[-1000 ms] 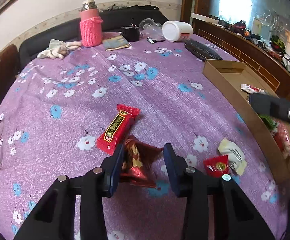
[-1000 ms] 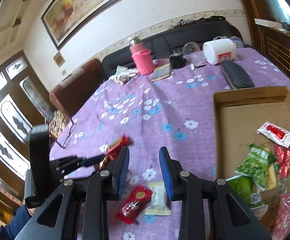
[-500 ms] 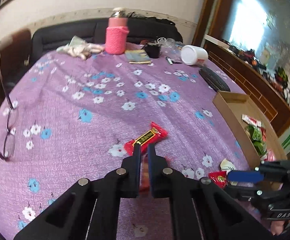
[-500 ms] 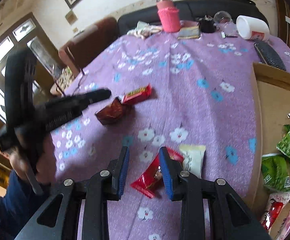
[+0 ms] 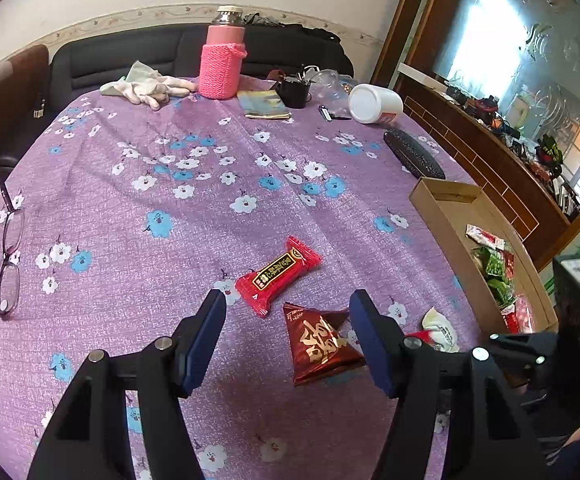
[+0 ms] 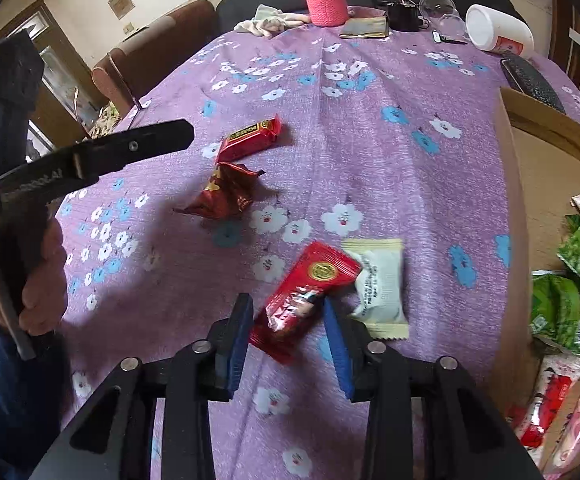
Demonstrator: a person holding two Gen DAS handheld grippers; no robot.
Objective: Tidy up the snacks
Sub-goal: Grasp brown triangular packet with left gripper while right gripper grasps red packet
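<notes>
A purple tablecloth (image 5: 210, 240) printed with white and blue flowers covers the table. On it lie a bright red bar wrapper (image 5: 278, 274) with a black and gold label, a dark red pouch (image 5: 318, 344) with gold lettering, and a cream packet (image 6: 378, 284). The brown cardboard box (image 6: 514, 184) holds green and red packets, and a pink knitted sleeve wraps the bottle (image 5: 222, 64).

My right tongs' finger (image 5: 374, 344) covers one edge of the dark red triangular packet (image 5: 318, 344), and behind it the white wrapper (image 5: 442, 330) shows only in part. In the right wrist view the cardboard box (image 6: 510, 208) runs off the right edge, its green packets (image 6: 562, 304) cut off. The small print on the red snack (image 6: 310, 296) between my blue pads is too blurred to read. My glasses (image 5: 6, 264) are clipped at the left edge.
</notes>
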